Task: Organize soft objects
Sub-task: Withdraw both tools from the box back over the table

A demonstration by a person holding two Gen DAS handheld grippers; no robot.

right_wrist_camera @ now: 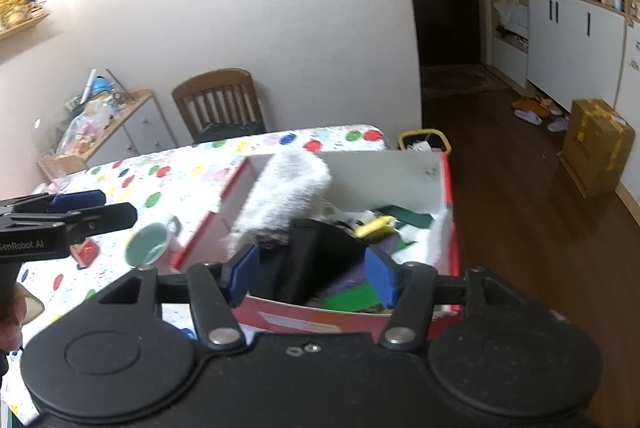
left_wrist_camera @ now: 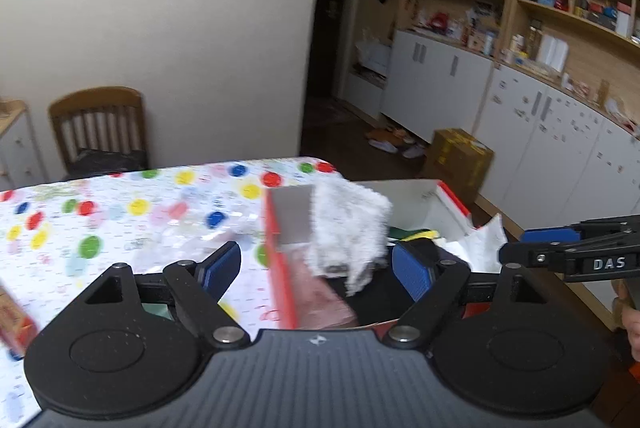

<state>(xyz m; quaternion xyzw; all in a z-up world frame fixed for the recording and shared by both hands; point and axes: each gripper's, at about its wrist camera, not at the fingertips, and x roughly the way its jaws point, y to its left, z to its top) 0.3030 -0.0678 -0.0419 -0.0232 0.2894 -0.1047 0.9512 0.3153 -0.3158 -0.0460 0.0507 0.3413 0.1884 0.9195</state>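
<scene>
Fluffy white towel [left_wrist_camera: 352, 228] draped over red cardboard box [right_wrist_camera: 448, 212] wall; left tool [left_wrist_camera: 316, 268], right tool [right_wrist_camera: 310, 278] both spread, empty.

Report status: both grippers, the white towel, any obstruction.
Left gripper open, empty. Right gripper open, empty. White fluffy towel draped over the red box wall, half in. Nothing blocking.

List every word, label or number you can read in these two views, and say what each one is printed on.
"DAS" – on the right tool, seen side-on in the left wrist view.
"SenRobot.AI" – on the left tool, seen in the right wrist view; its first letter is cut off by the frame edge.
Markings on the brown cardboard box on the floor: too blurred to read.
Label on the red box: too blurred.
</scene>
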